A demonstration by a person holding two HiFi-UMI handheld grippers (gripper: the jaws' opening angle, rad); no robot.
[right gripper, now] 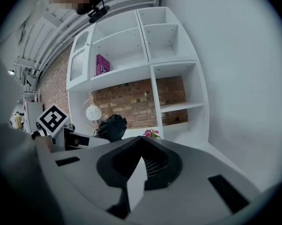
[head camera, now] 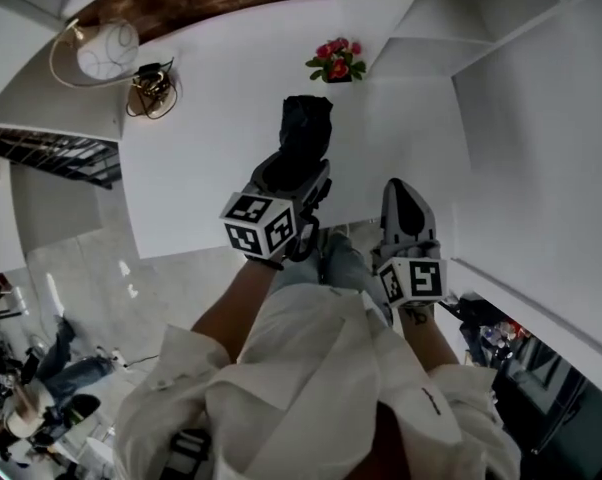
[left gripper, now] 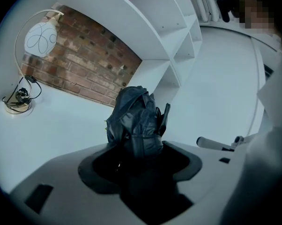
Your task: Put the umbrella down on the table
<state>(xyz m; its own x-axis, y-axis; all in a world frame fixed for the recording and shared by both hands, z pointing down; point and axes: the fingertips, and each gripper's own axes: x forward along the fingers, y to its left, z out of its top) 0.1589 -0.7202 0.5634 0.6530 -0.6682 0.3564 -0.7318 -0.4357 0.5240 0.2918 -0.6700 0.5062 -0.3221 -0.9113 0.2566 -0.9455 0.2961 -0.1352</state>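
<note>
Head view: lamp (head camera: 106, 50) and flowers (head camera: 336, 61) beyond umbrella (head camera: 306, 133)

1. Lamp (head camera: 106, 50) on table (head camera: 201, 178), far-left corner.
2. Flowers (head camera: 336, 61) at table's far edge, right of lamp, next to shelf unit (head camera: 461, 18).
3. Umbrella (head camera: 306, 128) over table's near side, betw. jaws of left gripper (head camera: 299, 170).
4. Right gripper (head camera: 403, 200) to umbrella's right, apart.
</note>
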